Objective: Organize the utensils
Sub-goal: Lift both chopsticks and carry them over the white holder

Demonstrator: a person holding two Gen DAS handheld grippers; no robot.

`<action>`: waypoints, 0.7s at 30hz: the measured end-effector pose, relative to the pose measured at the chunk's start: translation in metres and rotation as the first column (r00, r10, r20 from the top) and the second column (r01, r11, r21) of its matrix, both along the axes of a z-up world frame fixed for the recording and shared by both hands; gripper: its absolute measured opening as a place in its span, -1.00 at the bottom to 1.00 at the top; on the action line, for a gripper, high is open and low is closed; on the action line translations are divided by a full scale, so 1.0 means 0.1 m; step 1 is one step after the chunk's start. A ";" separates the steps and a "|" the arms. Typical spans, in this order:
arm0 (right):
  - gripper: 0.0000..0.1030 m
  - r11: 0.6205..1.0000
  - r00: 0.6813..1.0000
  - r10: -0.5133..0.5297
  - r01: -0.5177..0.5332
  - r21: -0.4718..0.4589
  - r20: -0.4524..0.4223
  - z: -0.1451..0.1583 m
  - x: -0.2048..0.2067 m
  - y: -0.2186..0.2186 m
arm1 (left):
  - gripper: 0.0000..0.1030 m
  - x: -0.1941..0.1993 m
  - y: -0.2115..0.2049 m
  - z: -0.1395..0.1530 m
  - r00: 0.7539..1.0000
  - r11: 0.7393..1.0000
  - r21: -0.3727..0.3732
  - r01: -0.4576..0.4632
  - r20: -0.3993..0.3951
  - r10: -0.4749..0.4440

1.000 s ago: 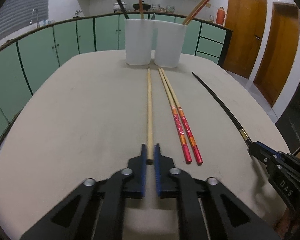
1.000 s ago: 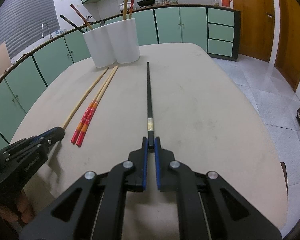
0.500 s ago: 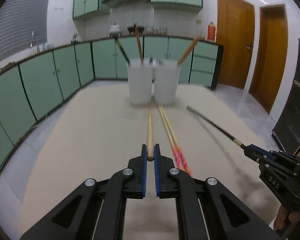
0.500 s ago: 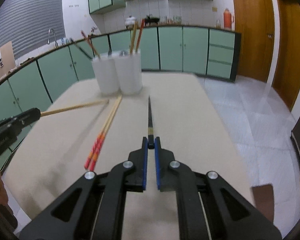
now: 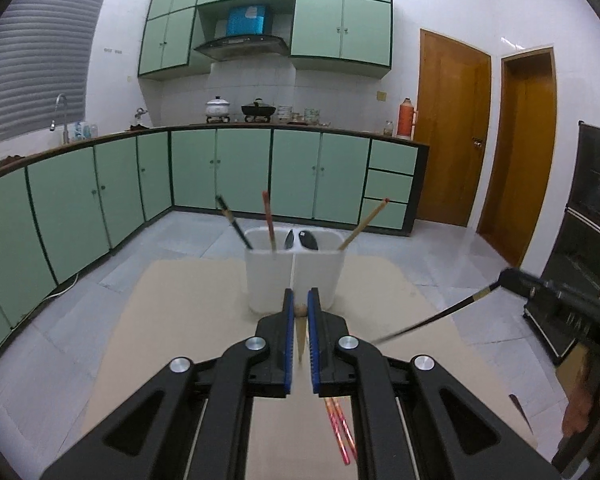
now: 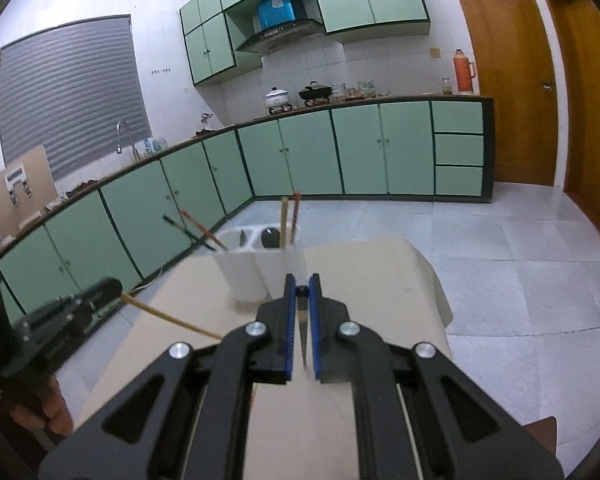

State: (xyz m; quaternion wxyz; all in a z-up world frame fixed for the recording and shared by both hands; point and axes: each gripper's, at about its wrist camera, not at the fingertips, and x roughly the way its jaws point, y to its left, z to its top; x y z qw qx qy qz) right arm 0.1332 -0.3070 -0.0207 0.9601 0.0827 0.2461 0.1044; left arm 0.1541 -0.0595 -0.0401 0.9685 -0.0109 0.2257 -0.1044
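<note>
Left gripper [image 5: 300,312]: my jaws pinch the bamboo chopstick [image 5: 301,340] by its thick end, tip hanging low.
Right gripper [image 6: 302,292]: pinching the black chopstick [image 6: 302,340] likewise.
Holder [image 5: 295,270]: ahead on the desk [image 5: 188,320].
Advice: swing tips over separate cups, lower, then release.

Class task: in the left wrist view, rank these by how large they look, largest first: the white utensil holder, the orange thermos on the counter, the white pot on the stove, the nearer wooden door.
1. Wooden door
2. White utensil holder
3. Orange thermos and white pot: too alike to rank.

The holder stands much nearer the camera than the rest, so apparent size may mislead.
</note>
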 end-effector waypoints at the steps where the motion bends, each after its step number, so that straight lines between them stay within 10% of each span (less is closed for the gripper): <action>1: -0.89 1.000 1.000 0.006 -0.006 0.000 -0.004 0.05 0.03 -0.01 | -0.87 0.04 0.00 0.04 1.000 1.000 -0.001 0.004 0.002 -0.004; 21: -0.89 0.997 0.996 0.077 -0.076 -0.026 0.037 0.51 0.13 0.11 | -0.88 0.06 0.05 0.48 0.997 0.998 -0.019 0.064 0.053 -0.063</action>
